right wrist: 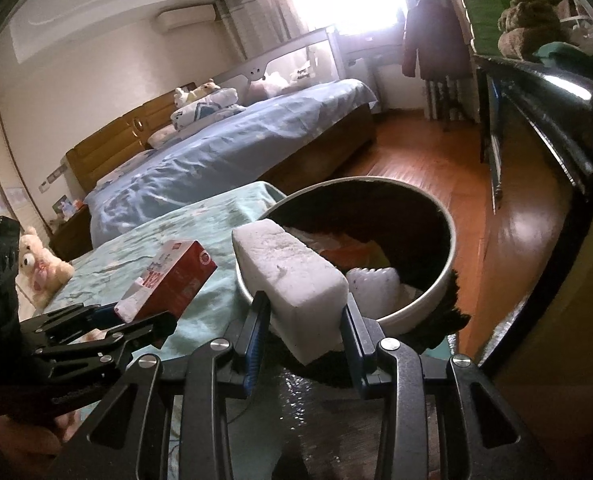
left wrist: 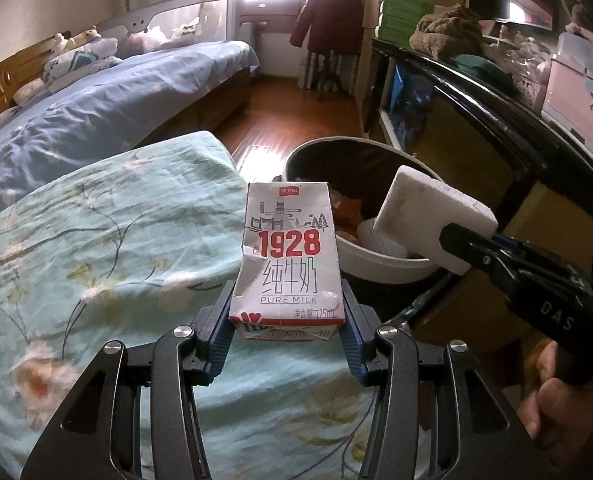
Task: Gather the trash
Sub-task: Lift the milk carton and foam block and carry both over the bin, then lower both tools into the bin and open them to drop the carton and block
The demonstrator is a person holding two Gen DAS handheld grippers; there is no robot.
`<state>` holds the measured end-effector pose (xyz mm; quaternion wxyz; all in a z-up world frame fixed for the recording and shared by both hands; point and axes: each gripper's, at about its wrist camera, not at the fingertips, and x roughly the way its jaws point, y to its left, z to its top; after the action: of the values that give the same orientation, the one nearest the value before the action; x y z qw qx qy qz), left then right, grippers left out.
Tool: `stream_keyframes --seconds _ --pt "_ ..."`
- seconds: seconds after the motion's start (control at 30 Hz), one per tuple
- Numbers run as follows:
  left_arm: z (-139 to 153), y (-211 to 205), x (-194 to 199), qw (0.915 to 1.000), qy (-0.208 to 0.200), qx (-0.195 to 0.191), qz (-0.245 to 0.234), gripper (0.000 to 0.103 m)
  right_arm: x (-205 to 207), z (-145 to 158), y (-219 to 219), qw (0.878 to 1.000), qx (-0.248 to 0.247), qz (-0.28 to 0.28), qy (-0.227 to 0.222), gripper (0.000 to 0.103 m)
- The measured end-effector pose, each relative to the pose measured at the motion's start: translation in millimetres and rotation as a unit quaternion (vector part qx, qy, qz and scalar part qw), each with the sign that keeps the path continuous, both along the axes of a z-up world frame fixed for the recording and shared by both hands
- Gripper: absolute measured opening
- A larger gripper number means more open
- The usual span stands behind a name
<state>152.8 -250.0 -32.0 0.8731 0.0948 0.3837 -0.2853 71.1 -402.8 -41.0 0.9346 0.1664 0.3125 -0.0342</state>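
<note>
The left tool is squeezed tight on a small milk box. The box says "1928" & "PURE MILK" in red & gray. It's dented on its left side. The blue pads press on both sides near the bottom of the box, w/ the box standing up. It's held up over a bed w/ a green flower sheet, just beside the round trash bin.

The right tool is squeezed tight on a white foam block. The block pokes out over the near rim of the trash bin. The bin has a pale rim & a dark inside. There's already stuff in it: something orange & some white bits.

In the right view the milk box shows its red side, to the left of the foam block, not touching it.

Behind is a big bed w/ a blue cover & a wood floor.
</note>
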Motion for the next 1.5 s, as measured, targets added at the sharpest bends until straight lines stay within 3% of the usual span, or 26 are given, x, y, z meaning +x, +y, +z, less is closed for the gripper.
stream_keyframes --seconds 1.5 --pt "4 -51 25 0.9995 -0.005 0.017 -0.027 0.046 27 0 -24 0.998 -0.034 -0.040 0.020 0.036"
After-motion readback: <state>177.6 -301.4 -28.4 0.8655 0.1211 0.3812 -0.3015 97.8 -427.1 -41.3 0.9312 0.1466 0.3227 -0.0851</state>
